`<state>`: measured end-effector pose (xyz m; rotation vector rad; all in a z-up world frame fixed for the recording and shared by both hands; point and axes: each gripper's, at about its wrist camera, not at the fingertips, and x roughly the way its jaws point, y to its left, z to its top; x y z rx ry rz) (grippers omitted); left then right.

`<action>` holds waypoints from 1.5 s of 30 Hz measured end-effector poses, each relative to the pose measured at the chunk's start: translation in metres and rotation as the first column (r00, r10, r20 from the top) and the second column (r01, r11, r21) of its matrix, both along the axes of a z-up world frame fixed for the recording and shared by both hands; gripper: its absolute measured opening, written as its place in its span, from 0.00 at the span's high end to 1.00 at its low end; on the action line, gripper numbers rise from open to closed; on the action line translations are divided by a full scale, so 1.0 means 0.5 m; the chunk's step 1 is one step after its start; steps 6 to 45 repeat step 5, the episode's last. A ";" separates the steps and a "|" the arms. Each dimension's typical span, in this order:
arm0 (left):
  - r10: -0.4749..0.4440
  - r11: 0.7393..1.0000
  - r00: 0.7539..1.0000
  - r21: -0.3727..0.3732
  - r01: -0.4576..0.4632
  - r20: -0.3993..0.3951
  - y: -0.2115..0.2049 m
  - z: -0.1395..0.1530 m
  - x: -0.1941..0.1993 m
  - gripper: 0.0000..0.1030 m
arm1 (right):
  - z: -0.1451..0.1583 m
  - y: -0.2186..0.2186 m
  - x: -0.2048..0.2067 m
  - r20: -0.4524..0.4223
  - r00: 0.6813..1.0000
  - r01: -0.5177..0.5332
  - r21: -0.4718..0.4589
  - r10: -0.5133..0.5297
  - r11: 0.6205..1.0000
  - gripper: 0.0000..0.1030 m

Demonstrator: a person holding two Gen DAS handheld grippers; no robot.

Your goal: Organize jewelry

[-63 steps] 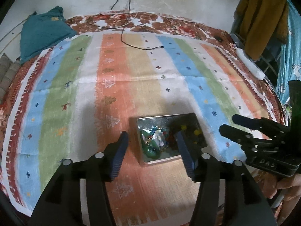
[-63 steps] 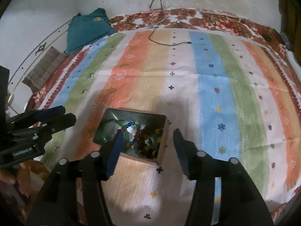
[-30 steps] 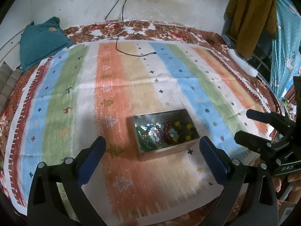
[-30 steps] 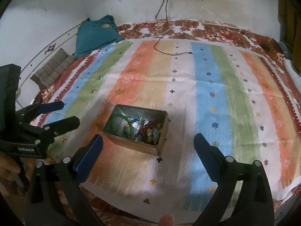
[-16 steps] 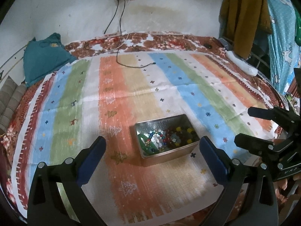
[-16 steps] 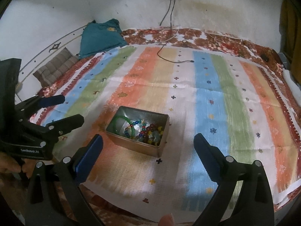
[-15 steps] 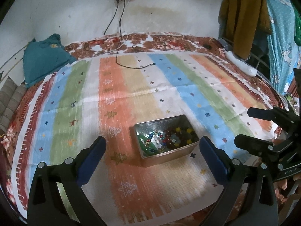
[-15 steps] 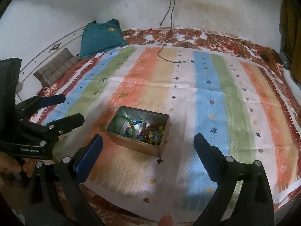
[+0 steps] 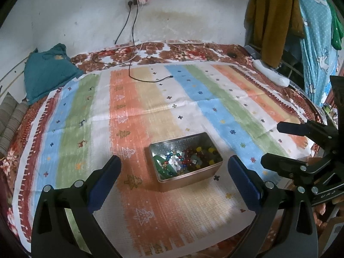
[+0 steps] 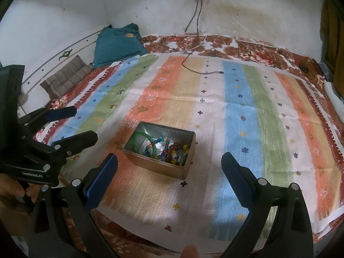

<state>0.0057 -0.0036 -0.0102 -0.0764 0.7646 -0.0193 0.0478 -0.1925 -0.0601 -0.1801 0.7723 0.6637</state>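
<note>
Low in each frame, the left gripper (image 9: 173,175) and right gripper (image 10: 169,173) gape wide, holding nothing; just beyond, at frame centre, the metal tin (image 9: 212,173) sits on the striped cloth (image 9: 137,107). Beaded jewelry (image 10: 172,149) and a green bangle (image 10: 139,137) lie heaped inside; nothing lies loose outside, which fits either gathering done or sorting ahead.

We see a bed (image 9: 193,51) with a brown floral sheet, and over it a striped cloth (image 9: 137,111) in blue, green, orange, tan and white bands with small cross and tree marks. On the cloth, near its front edge, sits an open metal tin (image 9: 189,178) of beads. A black cable (image 9: 150,79) trails onto the cloth's far end. A teal pillow (image 9: 47,73) and a striped cushion (image 10: 64,79) lie at the bed's left side.
</note>
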 end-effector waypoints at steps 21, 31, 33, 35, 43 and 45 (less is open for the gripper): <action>0.013 1.000 1.000 -0.008 -0.013 0.021 0.009 0.010 -0.008 0.05 | 0.002 -0.006 0.000 -0.008 1.000 0.006 0.014 -0.005 1.000 0.05; 0.013 1.000 1.000 -0.008 -0.013 0.021 0.009 0.010 -0.008 0.05 | 0.002 -0.006 0.000 -0.008 1.000 0.006 0.014 -0.005 1.000 0.05; 0.013 1.000 1.000 -0.008 -0.013 0.021 0.009 0.010 -0.008 0.05 | 0.002 -0.006 0.000 -0.008 1.000 0.006 0.014 -0.005 1.000 0.05; 0.013 1.000 1.000 -0.008 -0.013 0.021 0.009 0.010 -0.008 0.05 | 0.002 -0.006 0.000 -0.008 1.000 0.006 0.014 -0.005 1.000 0.05; 0.013 1.000 1.000 -0.008 -0.013 0.021 0.009 0.010 -0.008 0.05 | 0.002 -0.006 0.000 -0.008 1.000 0.006 0.014 -0.005 1.000 0.05; 0.013 1.000 1.000 -0.008 -0.013 0.021 0.009 0.010 -0.008 0.05 | 0.002 -0.006 0.000 -0.008 1.000 0.006 0.014 -0.005 1.000 0.05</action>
